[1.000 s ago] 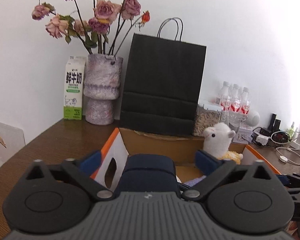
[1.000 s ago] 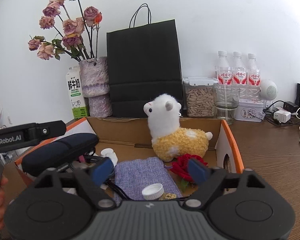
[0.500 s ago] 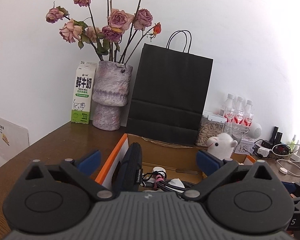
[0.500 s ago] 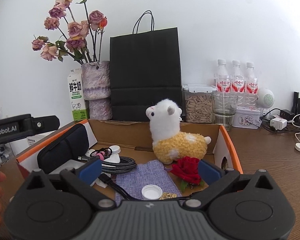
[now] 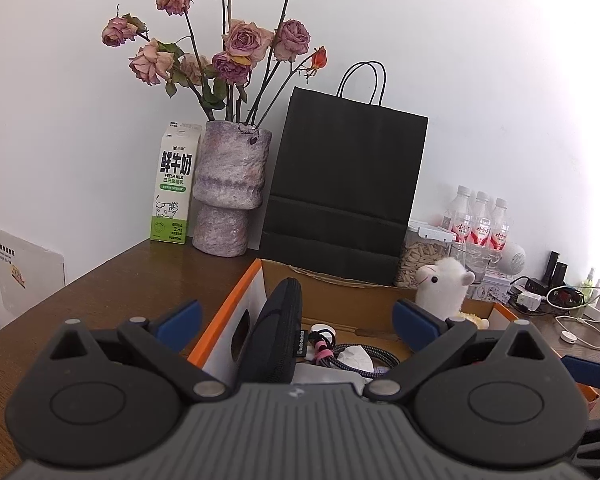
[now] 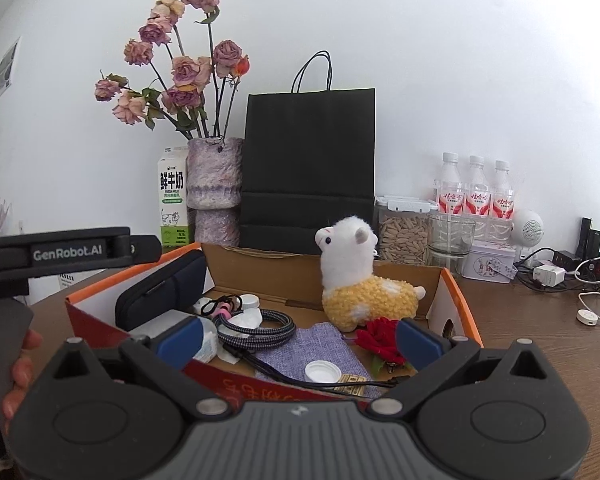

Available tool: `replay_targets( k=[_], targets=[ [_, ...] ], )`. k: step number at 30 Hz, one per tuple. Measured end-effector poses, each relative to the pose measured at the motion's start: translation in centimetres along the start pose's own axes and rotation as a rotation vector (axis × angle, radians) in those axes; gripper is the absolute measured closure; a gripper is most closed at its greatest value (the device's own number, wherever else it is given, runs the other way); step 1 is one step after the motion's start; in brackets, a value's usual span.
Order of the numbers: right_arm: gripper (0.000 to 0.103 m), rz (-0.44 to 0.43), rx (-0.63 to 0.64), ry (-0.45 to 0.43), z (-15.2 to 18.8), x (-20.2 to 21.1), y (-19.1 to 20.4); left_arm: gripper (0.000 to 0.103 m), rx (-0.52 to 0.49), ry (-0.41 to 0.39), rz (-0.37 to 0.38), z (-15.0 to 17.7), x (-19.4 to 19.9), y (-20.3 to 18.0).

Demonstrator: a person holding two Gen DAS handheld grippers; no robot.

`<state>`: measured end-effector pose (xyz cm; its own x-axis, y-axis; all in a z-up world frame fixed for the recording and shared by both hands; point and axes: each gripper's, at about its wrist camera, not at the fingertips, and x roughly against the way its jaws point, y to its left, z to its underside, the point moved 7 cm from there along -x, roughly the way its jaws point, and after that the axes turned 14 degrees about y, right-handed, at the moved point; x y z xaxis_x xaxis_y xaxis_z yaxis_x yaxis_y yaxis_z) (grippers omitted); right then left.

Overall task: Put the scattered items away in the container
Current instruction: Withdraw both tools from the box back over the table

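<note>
1. My right tongs (image 6: pixel 298 338) gape wide and empty at the box's near edge; my left tongs (image 5: pixel 296 316) are spread too, holding nothing.
2. The dark case (image 6: pixel 160 290) leans on the cardboard box's (image 6: pixel 458 300) left wall — cable, cap and plush alpaca (image 6: pixel 360 276) lie inside.
3. I judge it best to withdraw level, clear of the rim, then check the worktop (image 6: pixel 548 344) for strays.

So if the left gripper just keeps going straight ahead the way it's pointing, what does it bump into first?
Most likely the dark zip case standing on edge inside the cardboard box, just ahead between the open left gripper fingers; depth is uncertain.
</note>
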<state>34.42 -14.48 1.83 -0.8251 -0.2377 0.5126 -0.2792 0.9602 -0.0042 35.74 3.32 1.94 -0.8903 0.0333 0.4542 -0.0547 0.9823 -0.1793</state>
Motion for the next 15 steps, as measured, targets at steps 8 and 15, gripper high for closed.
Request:
replay_targets(
  k=[8,15],
  targets=[
    [0.000,0.018,0.006,-0.017,0.9,1.4,0.2,0.000,0.002,-0.036,-0.007,0.8,2.1,0.8],
    [0.000,0.021,0.022,-0.004,1.8,1.7,0.7,0.000,-0.012,-0.051,-0.036,1.8,3.7,1.5]
  ],
)
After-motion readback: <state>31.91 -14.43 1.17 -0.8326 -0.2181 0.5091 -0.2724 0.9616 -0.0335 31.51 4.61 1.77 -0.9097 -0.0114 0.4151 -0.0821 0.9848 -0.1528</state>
